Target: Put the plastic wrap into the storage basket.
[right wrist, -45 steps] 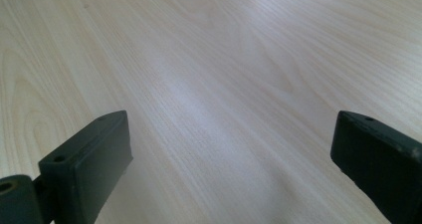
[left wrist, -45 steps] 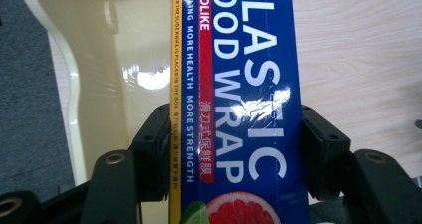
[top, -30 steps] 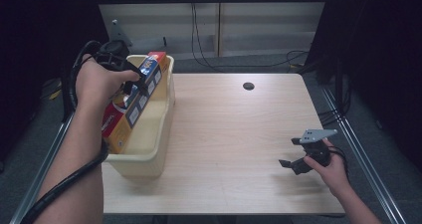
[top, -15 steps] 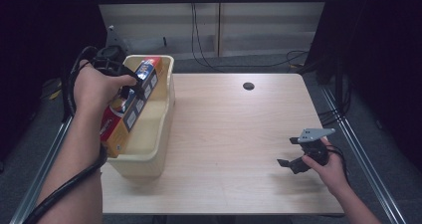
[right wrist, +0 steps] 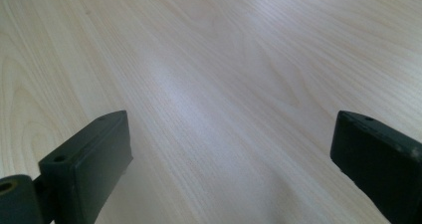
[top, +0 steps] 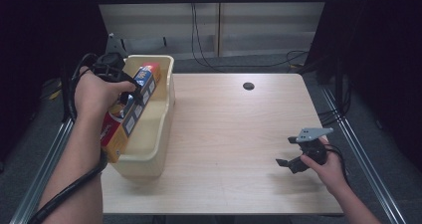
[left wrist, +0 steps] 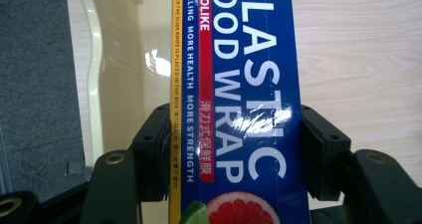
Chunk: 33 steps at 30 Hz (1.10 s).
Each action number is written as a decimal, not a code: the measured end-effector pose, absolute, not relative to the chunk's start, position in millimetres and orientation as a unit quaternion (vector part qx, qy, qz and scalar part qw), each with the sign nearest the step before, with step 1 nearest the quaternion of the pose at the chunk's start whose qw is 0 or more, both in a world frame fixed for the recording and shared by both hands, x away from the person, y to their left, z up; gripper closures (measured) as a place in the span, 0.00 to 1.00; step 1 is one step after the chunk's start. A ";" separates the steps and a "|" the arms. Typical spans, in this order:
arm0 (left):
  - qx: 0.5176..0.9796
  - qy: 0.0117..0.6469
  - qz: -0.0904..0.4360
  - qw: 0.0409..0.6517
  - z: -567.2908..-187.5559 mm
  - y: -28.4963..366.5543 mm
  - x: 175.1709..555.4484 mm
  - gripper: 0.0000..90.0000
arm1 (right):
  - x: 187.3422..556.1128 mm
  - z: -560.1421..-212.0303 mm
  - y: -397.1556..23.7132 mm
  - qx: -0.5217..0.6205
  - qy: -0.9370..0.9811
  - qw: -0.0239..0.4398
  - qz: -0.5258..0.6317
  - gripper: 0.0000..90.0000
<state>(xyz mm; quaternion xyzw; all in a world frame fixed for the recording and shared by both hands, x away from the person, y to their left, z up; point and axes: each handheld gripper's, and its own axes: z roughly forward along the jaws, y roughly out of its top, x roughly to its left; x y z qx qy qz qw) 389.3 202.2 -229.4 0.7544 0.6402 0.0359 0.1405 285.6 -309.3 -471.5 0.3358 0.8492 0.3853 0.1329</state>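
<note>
Blue plastic wrap box (left wrist: 244,104) sits clamped lengthwise in my left tool (left wrist: 234,149), slanting over the cream bin (top: 149,149) at nine o'clock for lowering in, while my right tool (right wrist: 229,174) gapes empty above the bench (top: 239,124).

The food wrap box (left wrist: 239,104) runs off top and bottom edges in the left gripper view.

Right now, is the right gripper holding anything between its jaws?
No, the right gripper has its jaws spread wide apart with just bare wooden table between them.
</note>
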 end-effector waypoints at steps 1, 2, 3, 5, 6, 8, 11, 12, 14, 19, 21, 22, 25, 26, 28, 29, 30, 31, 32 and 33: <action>0.752 0.643 0.035 0.140 -230.3 201.7 389.2 0.45 | 285.6 -471.4 -309.2 0.336 0.849 0.133 0.385 0.03; 0.751 0.644 0.035 0.141 -231.3 201.6 389.2 0.45 | 285.8 -471.5 -309.3 0.335 0.849 0.134 0.385 0.03; 0.753 0.643 0.035 0.140 -232.2 201.8 389.4 0.45 | 286.0 -471.5 -309.3 0.335 0.849 0.134 0.385 0.03; 0.751 0.645 0.034 0.136 -233.3 201.4 389.4 0.45 | 285.8 -471.5 -309.1 0.335 0.849 0.133 0.386 0.03; 0.753 0.643 0.036 0.134 -233.7 201.7 389.7 0.45 | 285.7 -471.4 -309.2 0.335 0.849 0.134 0.385 0.03; 0.756 0.640 0.033 0.134 -234.9 201.7 390.0 0.45 | 285.9 -471.4 -309.4 0.335 0.849 0.134 0.385 0.03; 0.751 0.645 0.032 0.133 -236.9 200.5 390.1 0.45 | 285.8 -471.4 -309.3 0.335 0.849 0.134 0.385 0.03; 0.752 0.645 0.032 0.132 -238.1 200.5 390.3 0.45 | 285.7 -471.4 -309.3 0.335 0.849 0.133 0.385 0.03; 0.748 0.649 0.031 0.134 -240.0 200.4 390.3 0.45 | 285.7 -471.3 -309.3 0.335 0.849 0.133 0.386 0.03; 0.747 0.652 0.030 0.129 -246.4 201.6 390.7 0.45 | 285.8 -471.5 -309.1 0.335 0.849 0.133 0.385 0.03; 0.747 0.652 0.026 0.126 -248.8 201.8 391.0 0.45 | 285.8 -471.6 -308.9 0.336 0.849 0.135 0.385 0.03; 0.747 0.653 0.023 0.126 -249.8 202.3 391.2 0.45 | 286.0 -471.8 -308.8 0.335 0.849 0.134 0.385 0.03; 0.746 0.653 0.022 0.126 -251.6 201.6 391.3 0.45 | 285.9 -471.7 -308.6 0.335 0.849 0.134 0.386 0.03; 0.747 0.653 0.022 0.126 -252.0 201.4 391.3 0.45 | 285.7 -471.7 -308.6 0.336 0.849 0.134 0.385 0.03; 0.749 0.650 0.024 0.125 -252.8 201.5 391.6 0.45 | 285.8 -471.6 -308.5 0.336 0.849 0.135 0.384 0.03; 0.747 0.653 0.021 0.125 -253.1 200.7 391.5 0.45 | 285.6 -471.3 -308.3 0.336 0.849 0.135 0.385 0.03; 0.747 0.653 0.020 0.125 -253.9 200.4 391.5 0.45 | 285.6 -471.2 -308.2 0.336 0.849 0.134 0.385 0.03; 0.746 0.653 0.018 0.126 -254.9 200.1 391.5 0.45 | 285.6 -471.2 -308.2 0.335 0.849 0.134 0.386 0.03; 0.747 0.652 0.018 0.124 -255.6 200.1 391.7 0.45 | 285.6 -471.2 -308.2 0.335 0.849 0.133 0.386 0.03; 0.747 0.652 0.019 0.125 -256.7 200.3 391.7 0.45 | 285.5 -471.3 -308.1 0.336 0.849 0.135 0.384 0.03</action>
